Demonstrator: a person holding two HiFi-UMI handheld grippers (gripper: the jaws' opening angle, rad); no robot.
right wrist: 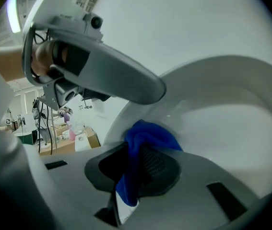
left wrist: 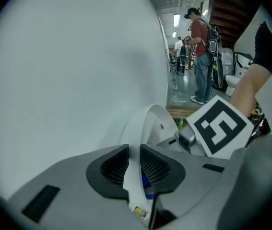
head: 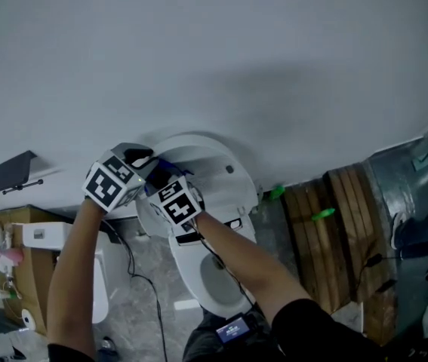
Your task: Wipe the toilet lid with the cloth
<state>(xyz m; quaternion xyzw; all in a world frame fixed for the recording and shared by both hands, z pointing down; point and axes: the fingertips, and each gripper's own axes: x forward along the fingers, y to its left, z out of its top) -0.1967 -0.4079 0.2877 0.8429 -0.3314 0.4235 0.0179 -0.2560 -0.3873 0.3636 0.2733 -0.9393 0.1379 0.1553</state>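
Toilet lid (head: 207, 148) stands raised, its back toward the wall (head: 236, 44), over the open bowl (head: 217, 281).

Left claw (left wrist: 135, 159): pressed onto the lid's rim, with the thin white edge pinched between both pads. In the head view the hold is on the lid's left side. I read this as steadying the lid, not wiping.

Right claw (right wrist: 133, 158): pinching the blue cloth (right wrist: 147, 135). A wad bulges past the tips and looks to lie against the lid's inner face, close beside the left claw's hold (a scrap of blue also shows behind the lid edge in the left gripper view).

Progress, my judgement only:
- Wiping looks under way, not finished. The cloth sits at the upper left of the lid's inner face.
- The broad middle and right of that face stretch away from the cloth, plain white. No streak or wet mark tells me which part has been covered.
- The lid's outer face is turned to the wall, so I cannot see it.
- Left to do: sweep the cloth across the rest of the inner face and down toward the hinge, keeping the rim hold.
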